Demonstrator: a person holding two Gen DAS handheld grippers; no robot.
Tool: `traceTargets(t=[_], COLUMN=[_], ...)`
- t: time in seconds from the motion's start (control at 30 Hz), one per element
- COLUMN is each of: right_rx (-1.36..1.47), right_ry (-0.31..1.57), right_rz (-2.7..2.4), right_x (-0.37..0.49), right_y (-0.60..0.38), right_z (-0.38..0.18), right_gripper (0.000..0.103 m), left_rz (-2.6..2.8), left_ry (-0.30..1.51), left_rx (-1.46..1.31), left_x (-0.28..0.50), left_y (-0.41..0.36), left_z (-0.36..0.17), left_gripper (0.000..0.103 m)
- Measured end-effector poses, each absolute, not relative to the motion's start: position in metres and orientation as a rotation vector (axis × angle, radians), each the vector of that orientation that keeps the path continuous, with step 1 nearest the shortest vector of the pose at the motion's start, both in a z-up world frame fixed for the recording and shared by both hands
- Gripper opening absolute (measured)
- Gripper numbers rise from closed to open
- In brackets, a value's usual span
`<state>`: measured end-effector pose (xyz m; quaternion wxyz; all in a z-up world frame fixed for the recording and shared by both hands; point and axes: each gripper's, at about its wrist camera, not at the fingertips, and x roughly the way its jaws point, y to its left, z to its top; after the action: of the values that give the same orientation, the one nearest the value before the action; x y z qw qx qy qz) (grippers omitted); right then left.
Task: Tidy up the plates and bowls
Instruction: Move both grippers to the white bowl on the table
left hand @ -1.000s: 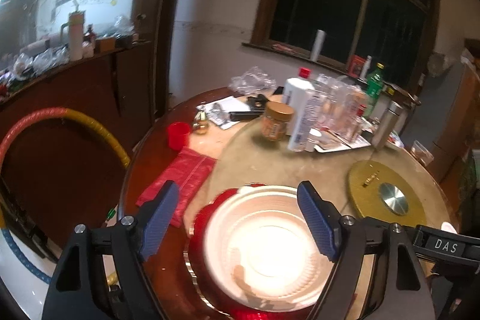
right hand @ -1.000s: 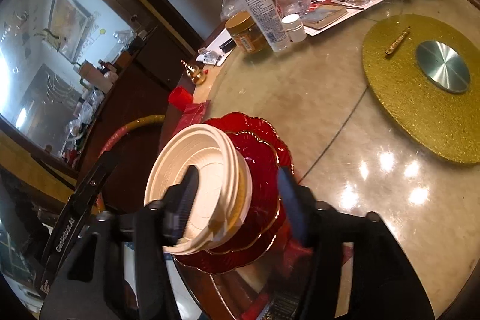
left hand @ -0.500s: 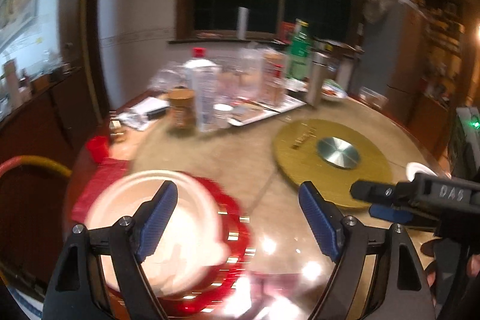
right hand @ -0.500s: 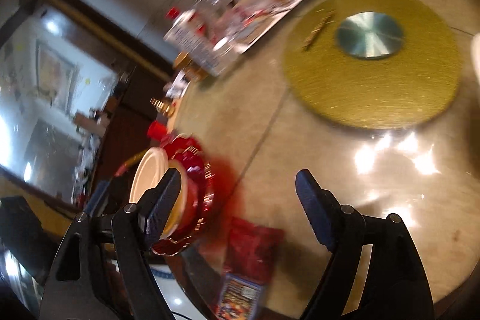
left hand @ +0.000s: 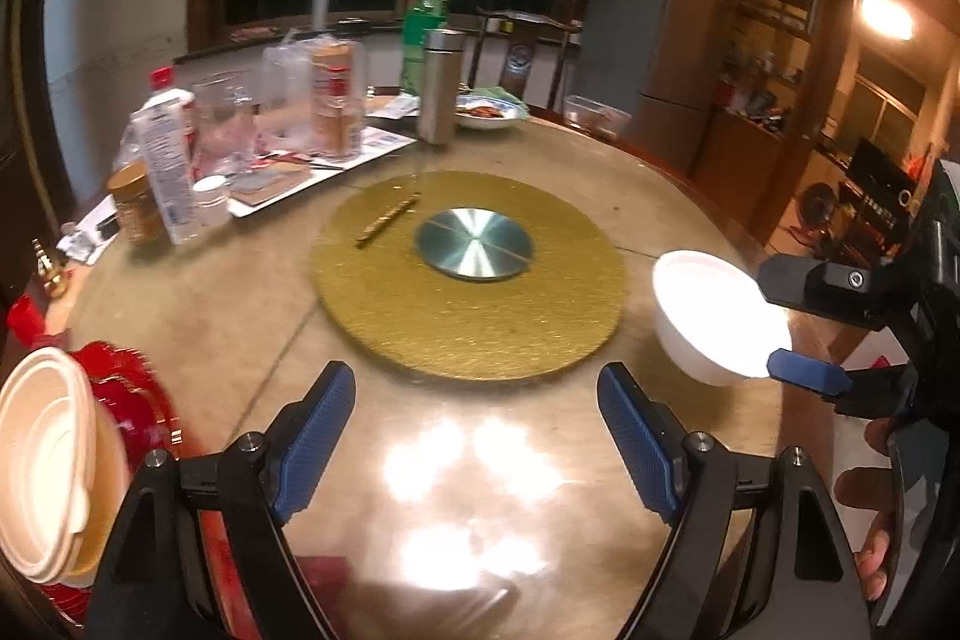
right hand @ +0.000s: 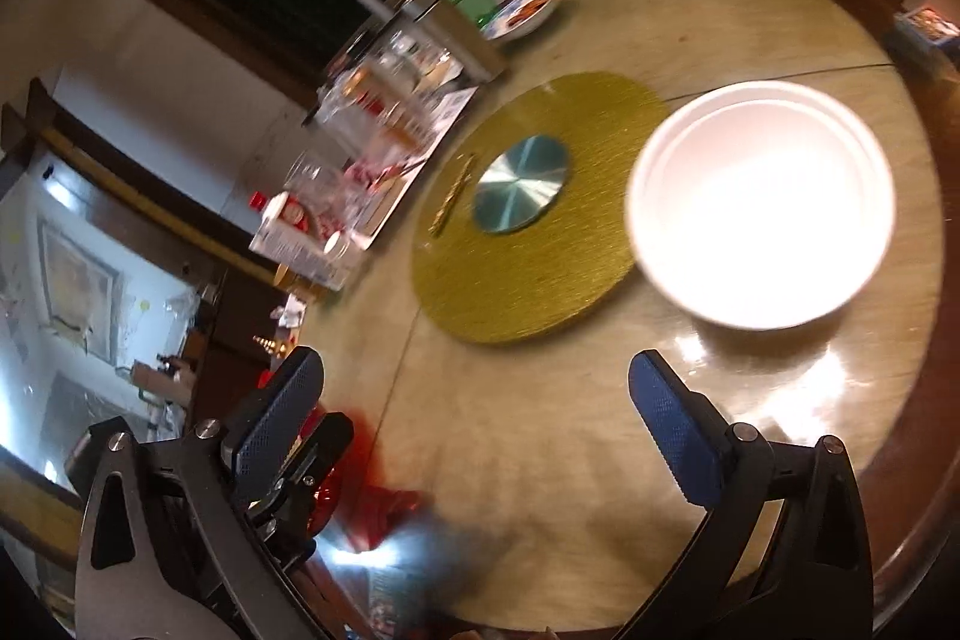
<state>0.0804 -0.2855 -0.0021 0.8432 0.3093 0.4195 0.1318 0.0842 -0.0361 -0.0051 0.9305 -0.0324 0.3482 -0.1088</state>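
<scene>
A white bowl (left hand: pixel 714 316) (right hand: pixel 762 202) stands upright on the round table's right side. My right gripper (right hand: pixel 480 400) points at it from a short way off; its jaws are opening, with nothing between them. The left wrist view shows the right gripper (left hand: pixel 807 334) beside the bowl's right rim. My left gripper (left hand: pixel 474 436) is open and empty over bare table. At the left edge a stack of cream bowls (left hand: pixel 48 460) sits tilted on red plates (left hand: pixel 132 400).
A gold round mat (left hand: pixel 384 304) with a steel disc (left hand: pixel 474 244) fills the table's middle. Bottles, jars and a tray (left hand: pixel 288 172) crowd the far left, with a steel flask (left hand: pixel 441 85) and a dish of food (left hand: pixel 486 112) behind. A red packet (right hand: pixel 384 514) lies near the front edge.
Both grippers swung right, away from the red plates toward the white bowl. The right jaws, earlier around the cream stack's rim, left it and widened.
</scene>
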Motion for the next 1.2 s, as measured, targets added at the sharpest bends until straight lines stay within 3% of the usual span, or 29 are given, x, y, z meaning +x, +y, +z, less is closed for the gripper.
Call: traceTargets(t=[0.63,1.2], right_rx=[0.796,0.802], right_ry=[0.899,0.979], right_rz=[-0.024,-0.043], right_x=[0.073,0.099], right_y=[-0.415,-0.425], right_z=[-0.032,-0.056], right_gripper=[0.103,0.103], left_rz=[-0.327,-0.307], left_ry=[0.845,0.899], left_rx=[-0.145,-0.119], left_x=[0.151,0.169], left_y=[-0.139,-0.172], left_z=[-0.034,-0.055], left_gripper=[0.083,0.083])
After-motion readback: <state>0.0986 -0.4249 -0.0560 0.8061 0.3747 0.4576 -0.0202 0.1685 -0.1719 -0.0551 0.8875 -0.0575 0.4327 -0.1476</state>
